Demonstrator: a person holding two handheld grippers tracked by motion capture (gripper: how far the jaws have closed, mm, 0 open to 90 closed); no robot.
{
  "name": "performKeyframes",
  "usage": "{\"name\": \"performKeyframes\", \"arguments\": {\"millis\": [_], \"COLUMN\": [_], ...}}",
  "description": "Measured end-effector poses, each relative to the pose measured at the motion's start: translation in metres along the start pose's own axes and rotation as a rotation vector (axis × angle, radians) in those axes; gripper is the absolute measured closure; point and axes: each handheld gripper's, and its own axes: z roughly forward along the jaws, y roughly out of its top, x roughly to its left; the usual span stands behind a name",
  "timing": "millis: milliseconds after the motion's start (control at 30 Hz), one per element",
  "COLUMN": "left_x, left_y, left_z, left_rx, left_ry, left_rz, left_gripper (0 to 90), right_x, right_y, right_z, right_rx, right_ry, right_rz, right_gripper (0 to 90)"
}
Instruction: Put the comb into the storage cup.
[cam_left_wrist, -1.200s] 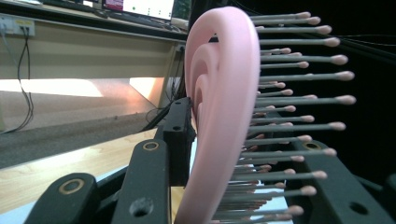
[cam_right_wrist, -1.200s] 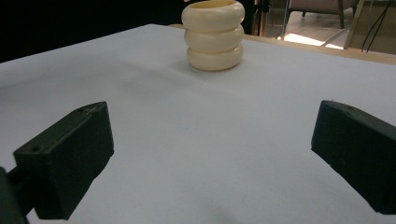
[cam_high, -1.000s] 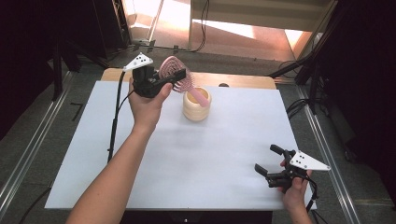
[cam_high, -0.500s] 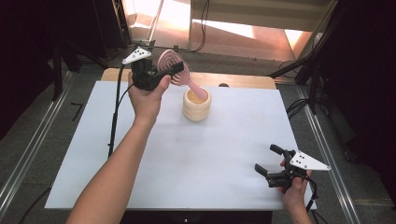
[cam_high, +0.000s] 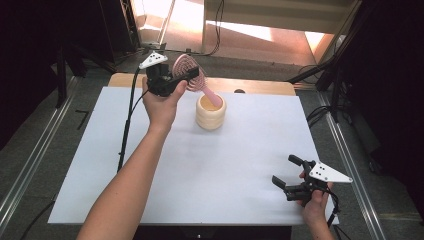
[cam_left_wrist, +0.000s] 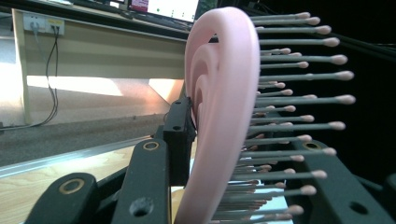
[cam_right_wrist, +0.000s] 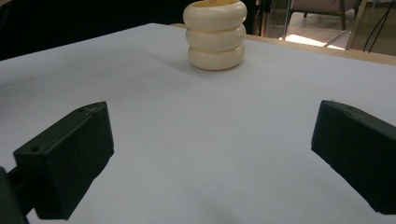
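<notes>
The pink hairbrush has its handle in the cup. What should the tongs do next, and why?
Probably lower a little more, then let go. The left tongs grip the pink hairbrush by its head, and its handle tip is already inside the cream ribbed cup. The right tongs rest open, far off.

The left gripper (cam_high: 187, 76) is held raised at the table's far edge, jaws clamped. The right gripper (cam_high: 289, 171) is rested low at the near right, jaws spread wide.
</notes>
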Motion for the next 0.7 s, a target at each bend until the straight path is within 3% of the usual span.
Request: {"name": "performKeyframes", "arguments": {"millis": [700], "left_x": [0.002], "left_y": [-0.030], "left_z": [0.023], "left_rx": [0.051], "left_ry": [0.039], "left_rz": [-0.011], "left_gripper": [63.9], "right_x": [0.000], "right_y": [0.000], "right_z": [0.001], "right_rx": [0.006], "right_ry": [0.002], "right_rz": [-0.002], "right_gripper": [0.0]}}
